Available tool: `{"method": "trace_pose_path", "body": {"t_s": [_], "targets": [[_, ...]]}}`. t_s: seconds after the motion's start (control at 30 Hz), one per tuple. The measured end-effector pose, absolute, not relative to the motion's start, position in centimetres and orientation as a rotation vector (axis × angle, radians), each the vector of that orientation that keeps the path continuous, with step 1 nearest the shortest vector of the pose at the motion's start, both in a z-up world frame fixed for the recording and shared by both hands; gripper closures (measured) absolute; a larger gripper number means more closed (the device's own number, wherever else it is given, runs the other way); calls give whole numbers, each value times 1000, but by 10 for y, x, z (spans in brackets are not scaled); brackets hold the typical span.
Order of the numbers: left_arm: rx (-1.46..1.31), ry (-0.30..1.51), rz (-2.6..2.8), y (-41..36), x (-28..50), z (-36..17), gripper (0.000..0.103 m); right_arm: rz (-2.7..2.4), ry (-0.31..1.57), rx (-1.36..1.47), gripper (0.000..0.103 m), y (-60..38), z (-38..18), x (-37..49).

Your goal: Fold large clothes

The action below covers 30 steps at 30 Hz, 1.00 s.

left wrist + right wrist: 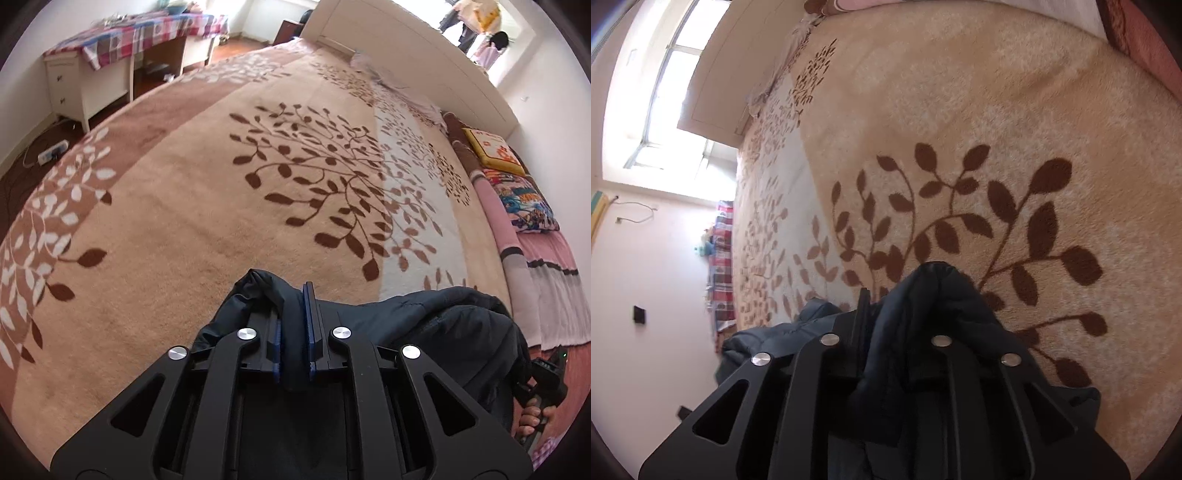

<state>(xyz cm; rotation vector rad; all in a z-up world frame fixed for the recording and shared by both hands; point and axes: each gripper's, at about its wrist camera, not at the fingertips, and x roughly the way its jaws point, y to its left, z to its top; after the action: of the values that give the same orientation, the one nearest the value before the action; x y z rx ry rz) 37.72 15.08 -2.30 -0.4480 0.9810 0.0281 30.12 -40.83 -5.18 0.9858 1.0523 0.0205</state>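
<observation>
A dark navy padded jacket [436, 325] hangs between my two grippers above a bed covered by a beige blanket with brown leaf print [207, 192]. My left gripper [293, 317] is shut on a bunched fold of the jacket, which drapes over its left finger. In the right wrist view the jacket [931, 314] is bunched over my right gripper [886, 317], which is shut on it; the right finger is hidden under the cloth. The right gripper's handle and the hand on it show at the left wrist view's lower right [543, 391].
A white headboard [406, 48] runs along the bed's far side. Pillows [524, 203] and a yellow cushion [495, 151] lie at the right. A white desk with a checked cloth [110, 48] stands beyond the bed. A power strip [51, 153] lies on the floor.
</observation>
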Motion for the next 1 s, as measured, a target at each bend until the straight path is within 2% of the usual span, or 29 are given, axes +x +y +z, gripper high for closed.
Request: {"method": "trace_pose_path", "body": {"t_s": [0.03,0.1,0.17,0.27,0.33,0.47,0.57,0.63,0.7,0.8,0.87,1.0], "targets": [[-458,985,27,152,377,-23,90,46,1042,1009,70,-410,-51,300],[-478,987,14,153,377,-20,87,82,1018,1042,46,-413,-45,302],[-511,981,-7,155,375,-12,84,116,981,1079,31,-417,-35,299],[-547,954,-31,157,372,1,74,105,920,1080,25,-420,-15,296],[-567,936,-44,158,370,8,69,95,888,1053,25,-423,-3,291],[-592,921,-53,161,364,16,64,92,856,1000,25,-422,14,276],[-611,888,-23,169,357,20,55,100,875,939,26,-414,17,262],[-599,843,-1,176,353,29,48,120,884,883,30,-404,18,249],[-579,832,-2,180,352,37,48,142,906,843,40,-395,13,242],[-532,837,-47,178,346,46,48,159,932,781,49,-382,6,231],[-472,861,-88,171,336,45,48,157,955,725,53,-375,0,222],[-390,936,-157,157,313,28,48,110,1018,675,54,-373,-20,206]]}}
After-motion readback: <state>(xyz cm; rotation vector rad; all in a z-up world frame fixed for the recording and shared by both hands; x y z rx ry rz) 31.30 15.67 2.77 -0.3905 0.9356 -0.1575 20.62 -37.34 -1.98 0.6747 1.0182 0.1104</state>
